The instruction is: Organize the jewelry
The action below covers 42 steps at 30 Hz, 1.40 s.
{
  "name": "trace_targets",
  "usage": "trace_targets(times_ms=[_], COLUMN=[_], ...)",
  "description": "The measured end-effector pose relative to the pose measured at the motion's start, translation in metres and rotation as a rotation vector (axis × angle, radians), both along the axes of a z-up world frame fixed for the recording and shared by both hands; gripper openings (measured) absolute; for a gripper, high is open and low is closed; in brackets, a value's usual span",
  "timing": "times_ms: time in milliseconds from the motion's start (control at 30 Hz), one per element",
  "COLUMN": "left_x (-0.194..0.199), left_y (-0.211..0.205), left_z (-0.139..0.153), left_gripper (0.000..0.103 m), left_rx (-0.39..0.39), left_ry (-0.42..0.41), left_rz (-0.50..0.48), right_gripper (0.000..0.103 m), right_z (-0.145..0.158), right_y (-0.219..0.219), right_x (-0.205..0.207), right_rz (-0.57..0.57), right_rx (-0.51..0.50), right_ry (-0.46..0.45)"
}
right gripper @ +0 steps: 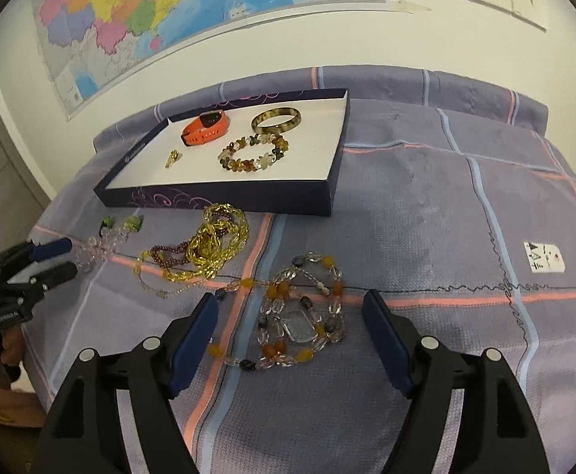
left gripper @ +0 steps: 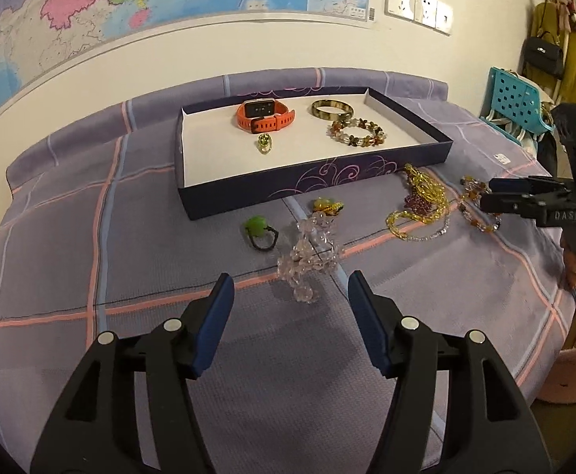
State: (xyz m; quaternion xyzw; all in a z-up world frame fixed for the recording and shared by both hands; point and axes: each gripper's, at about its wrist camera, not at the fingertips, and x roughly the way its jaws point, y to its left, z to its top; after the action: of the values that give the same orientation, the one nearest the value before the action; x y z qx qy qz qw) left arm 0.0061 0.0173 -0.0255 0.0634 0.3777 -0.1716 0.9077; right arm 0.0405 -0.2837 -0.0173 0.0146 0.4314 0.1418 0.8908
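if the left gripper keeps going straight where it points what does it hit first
Probably the clear bead strand, lying just ahead of the open left gripper; depth is hard to judge.

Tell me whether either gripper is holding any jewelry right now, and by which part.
Nothing is held. The left gripper stands open by the clear crystal bead strand; the right gripper open over the amber-and-clear bead necklace.

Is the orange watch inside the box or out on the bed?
Inside. The orange watch lies on the white floor of the box, beside the bangle and the beaded bracelet.
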Motion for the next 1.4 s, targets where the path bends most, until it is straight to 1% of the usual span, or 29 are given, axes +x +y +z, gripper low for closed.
trace_targets(times_ms=[67, 200, 233, 267, 300, 367, 433, 467, 500, 533, 567, 600, 733, 767, 800, 867, 900, 1033, 1167, 1267, 1333, 1400], left_x=[0.002, 0.007, 0.008, 0.008, 0.009, 0.009, 0.010, 0.010, 0.010, 0.010, 0.010, 0.010, 0.008, 0.007, 0.008, 0.009, 0.011, 0.023, 0.040, 0.054, 0.062, 0.068], left_y=[-0.001, -0.004, -0.005, -0.005, -0.005, -0.004, -0.003, -0.002, -0.001, -0.001, -0.001, -0.001, -0.002, -0.002, -0.002, 0.000, 0.002, 0.008, 0.018, 0.021, 0.021, 0.018], left_z=[0.000, -0.002, -0.002, -0.003, -0.003, -0.004, -0.004, -0.004, -0.004, -0.004, -0.004, -0.004, -0.003, -0.003, -0.003, -0.002, -0.002, 0.002, 0.004, 0.002, -0.001, -0.006], left_gripper=[0.060, 0.060, 0.060, 0.060, 0.060, 0.060, 0.060, 0.060, 0.060, 0.060, 0.060, 0.060, 0.060, 0.060, 0.060, 0.060, 0.060, 0.056, 0.047, 0.039, 0.039, 0.038], left_rx=[-0.010, -0.017, -0.021, -0.023, -0.023, -0.028, -0.034, -0.039, -0.043, -0.045, -0.045, -0.044, -0.039, -0.040, -0.045, -0.053, -0.056, -0.039, -0.091, -0.120, -0.128, -0.110], left_ry=[0.005, 0.012, 0.015, 0.017, 0.019, 0.024, 0.028, 0.030, 0.031, 0.032, 0.033, 0.032, 0.025, 0.024, 0.026, 0.025, 0.024, 0.025, 0.051, 0.084, 0.108, 0.130], left_rz=[0.002, 0.004, 0.002, 0.004, 0.008, 0.011, 0.018, 0.022, 0.022, 0.022, 0.021, 0.019, 0.009, 0.006, 0.002, 0.006, 0.009, 0.032, 0.030, 0.027, 0.025, 0.022], right_gripper=[0.080, 0.081, 0.080, 0.077, 0.069, 0.063, 0.050, 0.037, 0.028, 0.025, 0.017, 0.014, 0.011, 0.011, 0.008, 0.004, 0.003, 0.003, 0.003, 0.003, 0.003, 0.003], right_z=[-0.001, -0.004, -0.005, -0.005, -0.005, -0.004, -0.003, -0.003, -0.002, -0.001, -0.001, -0.001, 0.001, 0.002, 0.003, 0.006, 0.008, 0.012, 0.014, 0.012, 0.010, 0.009], right_y=[0.002, 0.014, 0.018, 0.022, 0.025, 0.026, 0.026, 0.025, 0.024, 0.023, 0.022, 0.020, 0.011, 0.009, 0.007, 0.005, 0.005, 0.007, 0.009, 0.007, 0.005, 0.003], right_x=[0.002, 0.006, 0.006, 0.006, 0.005, 0.006, 0.004, 0.003, 0.003, 0.002, 0.002, 0.001, 0.001, 0.000, -0.001, -0.004, -0.004, -0.007, -0.006, -0.004, -0.004, -0.003], right_rz=[-0.007, 0.022, 0.032, 0.043, 0.064, 0.076, 0.081, 0.081, 0.086, 0.087, 0.083, 0.077, 0.067, 0.070, 0.079, 0.088, 0.095, 0.106, 0.107, 0.099, 0.098, 0.091], right_rx=[-0.033, -0.103, -0.126, -0.149, -0.155, -0.147, -0.139, -0.134, -0.124, -0.118, -0.116, -0.106, -0.028, 0.006, 0.049, 0.094, 0.119, 0.152, 0.151, 0.158, 0.171, 0.175], right_ry=[0.000, 0.003, 0.001, -0.002, -0.008, -0.008, -0.013, -0.017, -0.014, -0.013, -0.013, -0.012, 0.004, 0.010, 0.015, 0.010, 0.010, -0.001, -0.013, -0.003, 0.005, 0.009])
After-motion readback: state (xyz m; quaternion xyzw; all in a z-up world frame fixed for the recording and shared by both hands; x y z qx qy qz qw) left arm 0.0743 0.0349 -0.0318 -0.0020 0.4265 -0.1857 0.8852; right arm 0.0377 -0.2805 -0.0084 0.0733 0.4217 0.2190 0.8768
